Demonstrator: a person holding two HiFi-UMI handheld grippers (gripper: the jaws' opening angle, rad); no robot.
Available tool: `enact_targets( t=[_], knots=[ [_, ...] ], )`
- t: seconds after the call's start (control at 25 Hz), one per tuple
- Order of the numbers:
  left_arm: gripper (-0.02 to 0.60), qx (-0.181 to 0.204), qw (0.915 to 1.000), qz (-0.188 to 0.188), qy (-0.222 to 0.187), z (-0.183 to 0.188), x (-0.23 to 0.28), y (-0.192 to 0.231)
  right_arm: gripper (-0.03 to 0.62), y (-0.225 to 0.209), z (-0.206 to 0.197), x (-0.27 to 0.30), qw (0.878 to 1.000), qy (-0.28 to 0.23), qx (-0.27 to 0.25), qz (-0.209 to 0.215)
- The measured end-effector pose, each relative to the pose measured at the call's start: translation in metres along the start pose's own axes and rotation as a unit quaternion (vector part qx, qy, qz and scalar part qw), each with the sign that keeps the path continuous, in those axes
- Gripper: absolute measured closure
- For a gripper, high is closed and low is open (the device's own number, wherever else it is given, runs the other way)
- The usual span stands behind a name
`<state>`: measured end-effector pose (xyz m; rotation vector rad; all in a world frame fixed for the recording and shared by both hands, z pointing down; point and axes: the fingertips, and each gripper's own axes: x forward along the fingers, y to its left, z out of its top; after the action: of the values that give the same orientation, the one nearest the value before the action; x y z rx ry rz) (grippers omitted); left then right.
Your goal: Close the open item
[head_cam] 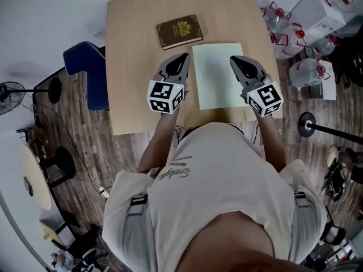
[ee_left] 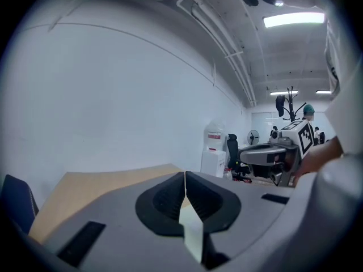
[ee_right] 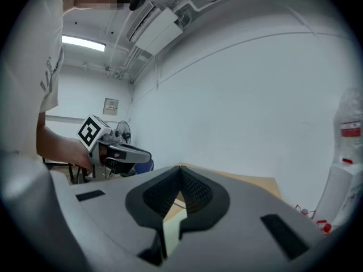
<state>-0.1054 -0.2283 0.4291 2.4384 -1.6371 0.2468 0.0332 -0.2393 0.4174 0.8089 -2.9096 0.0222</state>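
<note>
A pale green flat cover [head_cam: 218, 75] lies flat on the wooden table [head_cam: 130, 67], with no page lifted. Behind it lies a brown book [head_cam: 179, 31] with gold print, its cover down. My left gripper [head_cam: 182, 56] hovers at the green cover's left edge, jaws shut and empty. At the right edge my right gripper [head_cam: 235, 60] is likewise shut on nothing. In the left gripper view the left gripper [ee_left: 185, 177] shows its jaws meeting, with the right gripper [ee_left: 272, 157] beyond. The right gripper view shows the right gripper [ee_right: 180, 171] with jaws pressed together and the left gripper [ee_right: 122, 154] across.
A blue chair [head_cam: 88, 72] stands at the table's left side. Several water jugs [head_cam: 295, 38] and boxes crowd the floor to the right, near a stand base [head_cam: 308, 123]. A fan [head_cam: 8, 95] and cables lie on the floor at left.
</note>
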Motion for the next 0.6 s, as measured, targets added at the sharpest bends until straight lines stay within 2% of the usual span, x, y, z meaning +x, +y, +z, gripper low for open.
enact_targets(
  t=[0.12,0.44,0.6],
  knots=[
    [0.565,-0.013,0.9996,-0.006,-0.026,0.024,-0.001,0.002,0.599,-0.012,0.022,0.002,1.0,0.001,-0.011,-0.014],
    [0.565,-0.033,0.9957,-0.026,-0.082,0.084,-0.01,0.005,0.599,-0.031,0.084,-0.001,0.999,-0.042,-0.015,-0.025],
    [0.565,-0.001,0.9963,-0.025,-0.083,0.098,-0.01,0.003,0.6,-0.032,0.102,-0.003,0.998,-0.055,-0.01,-0.024]
  ],
)
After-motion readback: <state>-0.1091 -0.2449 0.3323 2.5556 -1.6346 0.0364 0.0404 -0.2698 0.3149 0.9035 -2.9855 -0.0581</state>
